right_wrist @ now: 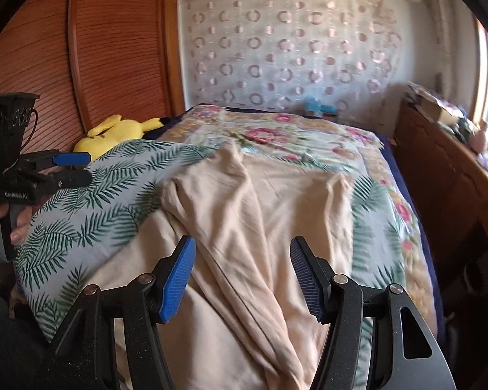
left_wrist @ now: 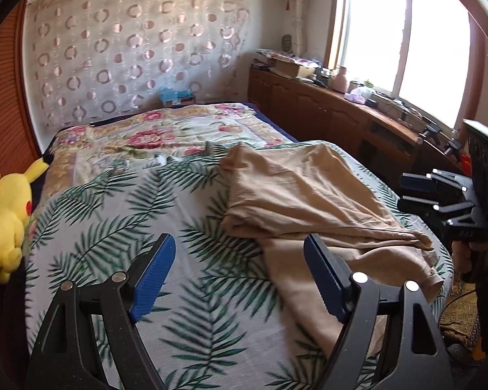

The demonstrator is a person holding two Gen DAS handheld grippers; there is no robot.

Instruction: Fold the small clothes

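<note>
Lying rumpled and half-folded on the palm-print sheet (left_wrist: 120, 227), the beige garment (left_wrist: 296, 195) sits free for regrasping; both the left gripper (left_wrist: 239, 279) and right gripper (right_wrist: 242, 276) hover above it, jaws apart and empty.

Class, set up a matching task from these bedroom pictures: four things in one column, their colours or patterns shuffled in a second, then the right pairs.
Column one:
1. plush toy
2. garment
3. sheet under the garment
4. gripper pads

Column two:
A. blue
B. beige
C. yellow
D. green palm leaves on white

Pairs: 1-C, 2-B, 3-D, 4-A
</note>
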